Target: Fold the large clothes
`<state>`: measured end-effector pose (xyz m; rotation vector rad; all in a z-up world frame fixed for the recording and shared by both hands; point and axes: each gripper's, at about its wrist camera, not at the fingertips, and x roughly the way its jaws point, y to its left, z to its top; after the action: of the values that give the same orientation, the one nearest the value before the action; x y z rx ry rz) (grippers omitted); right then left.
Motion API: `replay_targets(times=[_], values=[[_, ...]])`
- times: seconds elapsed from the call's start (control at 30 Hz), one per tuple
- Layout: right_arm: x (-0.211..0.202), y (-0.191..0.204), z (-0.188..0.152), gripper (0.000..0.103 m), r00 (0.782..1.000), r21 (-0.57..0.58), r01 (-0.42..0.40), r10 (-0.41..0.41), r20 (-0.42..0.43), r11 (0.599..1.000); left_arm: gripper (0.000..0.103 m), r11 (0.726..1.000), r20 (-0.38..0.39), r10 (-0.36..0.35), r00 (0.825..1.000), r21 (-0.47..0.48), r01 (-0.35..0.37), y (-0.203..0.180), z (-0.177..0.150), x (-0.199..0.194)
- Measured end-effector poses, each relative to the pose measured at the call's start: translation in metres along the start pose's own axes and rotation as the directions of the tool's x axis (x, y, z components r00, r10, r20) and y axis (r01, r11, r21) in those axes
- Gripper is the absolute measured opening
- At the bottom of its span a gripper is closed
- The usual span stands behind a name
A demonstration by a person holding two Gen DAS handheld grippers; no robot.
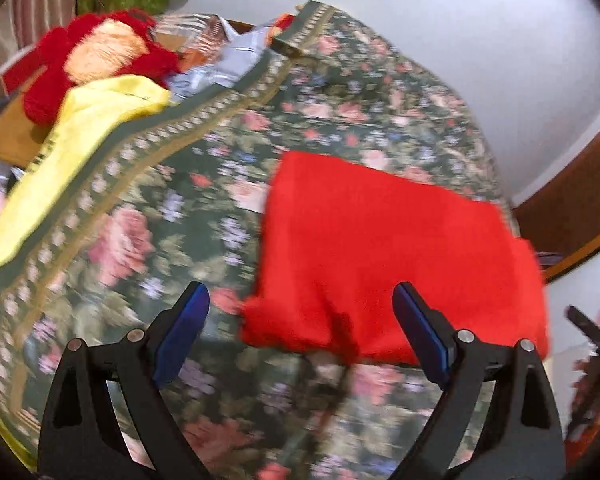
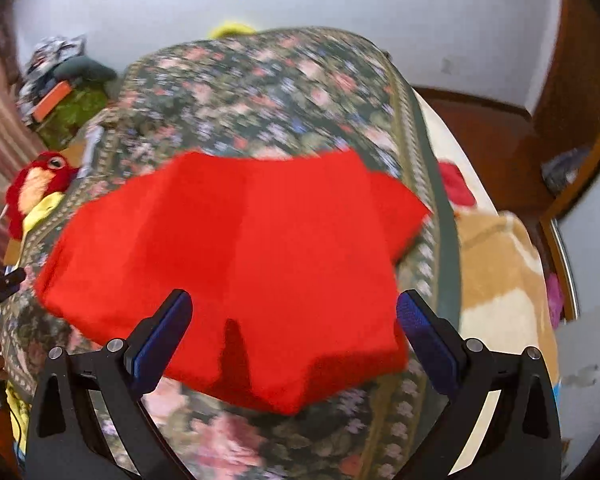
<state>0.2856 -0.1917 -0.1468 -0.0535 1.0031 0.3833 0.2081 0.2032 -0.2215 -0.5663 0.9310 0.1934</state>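
Note:
A red garment (image 1: 388, 252) lies folded on the floral bedspread (image 1: 180, 208). In the right wrist view the red garment (image 2: 244, 256) fills the middle of the bed. My left gripper (image 1: 300, 308) is open and empty, hovering just above the garment's near left corner. My right gripper (image 2: 294, 312) is open and empty, its jaws spread over the garment's near edge. Both views are motion-blurred.
A red and cream plush toy (image 1: 96, 56) and a yellow cloth (image 1: 72, 140) lie at the bed's left side. A tan blanket (image 2: 500, 280) lies to the right of the bedspread. Wooden furniture (image 2: 572, 112) stands at the right. The other gripper's black tip (image 1: 592, 332) shows at right.

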Motion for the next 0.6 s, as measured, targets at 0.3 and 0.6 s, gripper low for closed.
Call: replay_targets(times=[0.3,0.6], values=[[0.029,0.063,0.007,0.102,0.996,-0.178,-0.080,0.074,-0.040,0.981,0.093,0.950,-0.182,-0.284,0.941,-0.189,0.250,-0.009,-0.028,0.041],[0.063,0.076,-0.008,0.103,0.982,-0.192,-0.131,0.100,-0.160,0.973,0.093,0.807,-0.172,-0.498,0.850,-0.451,0.382,0.008,-0.031,0.097]])
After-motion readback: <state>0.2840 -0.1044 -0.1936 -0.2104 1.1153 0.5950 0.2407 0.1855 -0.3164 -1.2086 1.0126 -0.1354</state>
